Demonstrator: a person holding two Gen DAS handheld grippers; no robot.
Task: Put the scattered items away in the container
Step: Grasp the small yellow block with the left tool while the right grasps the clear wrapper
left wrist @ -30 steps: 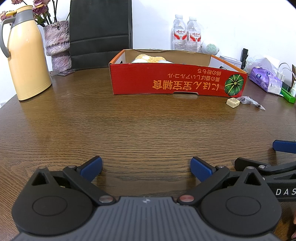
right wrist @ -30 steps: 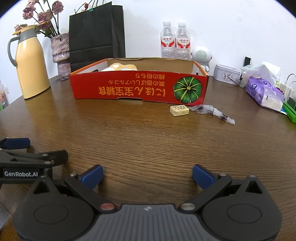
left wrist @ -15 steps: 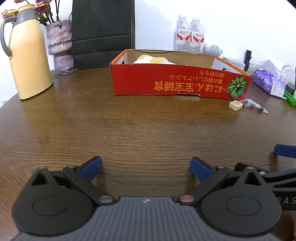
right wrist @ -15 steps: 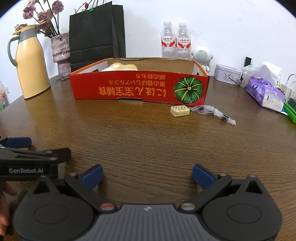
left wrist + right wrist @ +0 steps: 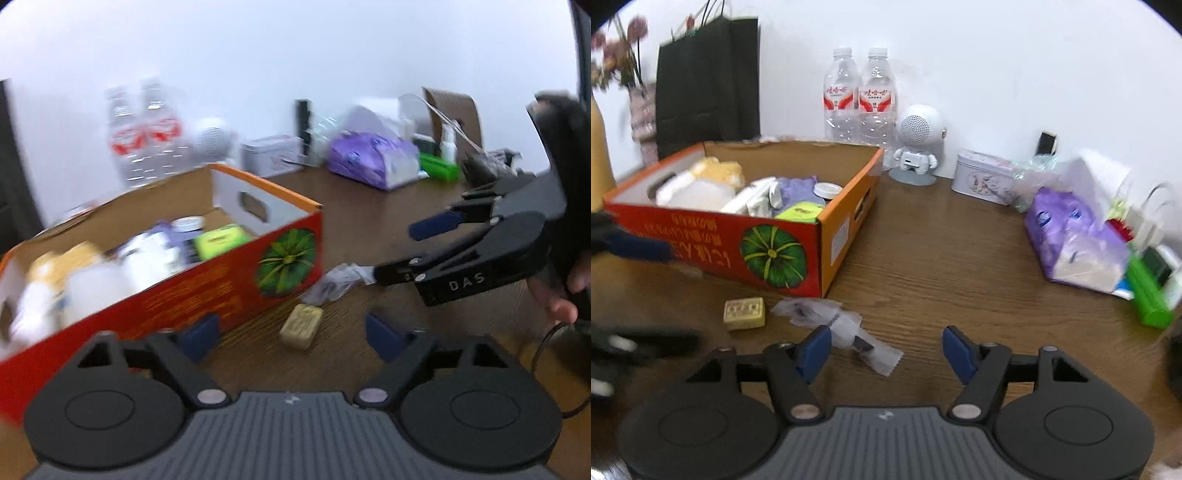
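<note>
Red box (image 5: 701,236) with green pumpkin print, tan embossed block (image 5: 744,313), brown wood-grain table (image 5: 942,258), blue-tipped hand-held gripper (image 5: 886,350)

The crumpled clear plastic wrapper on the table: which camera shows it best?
The right wrist view: the crumpled clear plastic wrapper lies sharp and nearly whole just ahead of the open right gripper. The left wrist view is motion-blurred; there the wrapper is a grey smear beside the red cardboard box.

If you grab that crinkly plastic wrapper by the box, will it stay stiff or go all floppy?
Probably floppy: the wrapper looks thin, see-through and crumpled flat on the table. It is likely very light, and may slip between the right gripper fingers.
</note>
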